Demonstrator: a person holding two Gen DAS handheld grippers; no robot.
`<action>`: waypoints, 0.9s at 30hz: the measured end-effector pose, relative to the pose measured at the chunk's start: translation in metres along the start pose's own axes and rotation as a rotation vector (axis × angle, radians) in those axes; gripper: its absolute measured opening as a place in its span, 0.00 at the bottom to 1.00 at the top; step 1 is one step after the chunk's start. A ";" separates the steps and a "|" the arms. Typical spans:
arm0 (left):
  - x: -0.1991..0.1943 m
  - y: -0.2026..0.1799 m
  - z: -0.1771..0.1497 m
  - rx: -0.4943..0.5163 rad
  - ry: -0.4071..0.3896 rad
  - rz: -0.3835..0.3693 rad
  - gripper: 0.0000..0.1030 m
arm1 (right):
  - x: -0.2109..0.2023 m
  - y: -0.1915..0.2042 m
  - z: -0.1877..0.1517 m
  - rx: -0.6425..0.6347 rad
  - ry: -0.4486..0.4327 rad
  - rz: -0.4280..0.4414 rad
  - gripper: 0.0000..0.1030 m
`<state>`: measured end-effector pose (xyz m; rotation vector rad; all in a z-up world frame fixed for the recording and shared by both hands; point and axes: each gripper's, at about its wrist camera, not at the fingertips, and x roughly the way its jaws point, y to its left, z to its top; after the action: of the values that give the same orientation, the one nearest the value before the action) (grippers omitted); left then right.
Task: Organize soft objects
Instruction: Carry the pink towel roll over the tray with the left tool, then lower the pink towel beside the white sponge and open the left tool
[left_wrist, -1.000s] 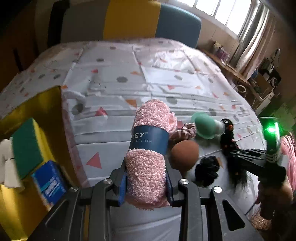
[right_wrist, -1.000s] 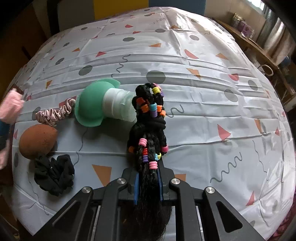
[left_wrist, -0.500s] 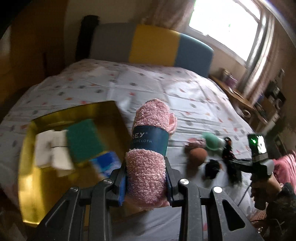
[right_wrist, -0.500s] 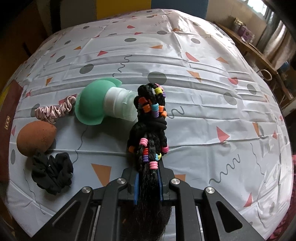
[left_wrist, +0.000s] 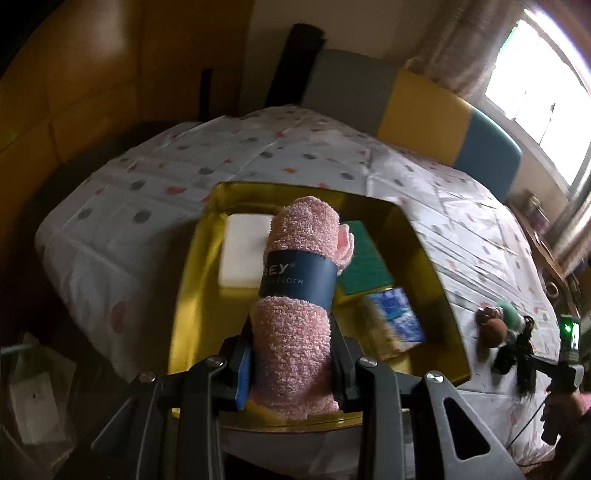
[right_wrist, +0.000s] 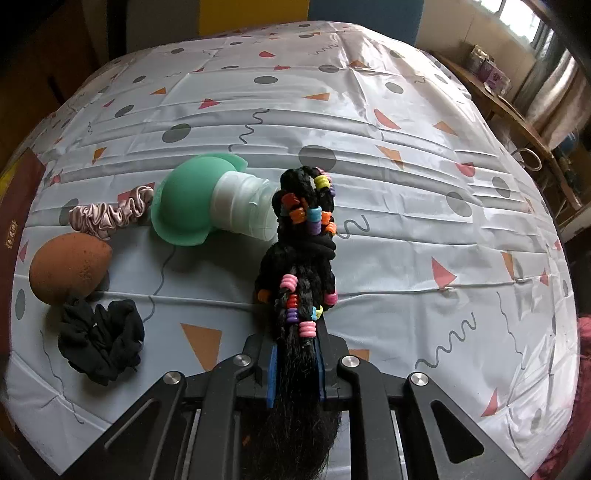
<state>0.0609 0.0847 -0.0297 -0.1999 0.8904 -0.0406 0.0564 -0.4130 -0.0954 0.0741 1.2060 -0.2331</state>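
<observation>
Around tray (left_wrist: 436, 266): white sponge (left_wrist: 242, 254), green sponge (left_wrist: 364, 264), blue pack (left_wrist: 397, 317) inside.
Washcloth (left_wrist: 295, 314): pink roll, navy band, above tray.
Left gripper (left_wrist: 291, 373): fingers hold washcloth.
Right gripper (right_wrist: 295, 363): fingers clamp beaded black braid (right_wrist: 301, 258).

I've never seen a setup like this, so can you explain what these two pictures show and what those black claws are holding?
A person holds one hand-held gripper in each hand, with a camera on each looking along its fingers. In the left view, the left hand-held gripper clamps a rolled pink washcloth over a gold tray with sponges in it. In the right view, the right hand-held gripper pinches a black beaded braid above the patterned bedcover. On it lie a brown makeup sponge, black scrunchie, pink scrunchie and green silicone bottle.
</observation>
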 end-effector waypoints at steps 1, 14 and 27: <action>0.001 0.004 -0.001 -0.011 0.002 0.006 0.32 | 0.000 -0.001 0.000 -0.003 -0.001 0.000 0.15; 0.040 0.019 -0.006 -0.028 0.076 0.069 0.32 | -0.001 0.005 -0.001 -0.022 -0.005 -0.013 0.15; 0.065 0.018 -0.012 0.009 0.100 0.169 0.37 | -0.001 0.001 0.000 -0.020 -0.004 -0.009 0.15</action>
<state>0.0917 0.0930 -0.0910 -0.1142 1.0042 0.1031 0.0563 -0.4117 -0.0948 0.0503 1.2048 -0.2286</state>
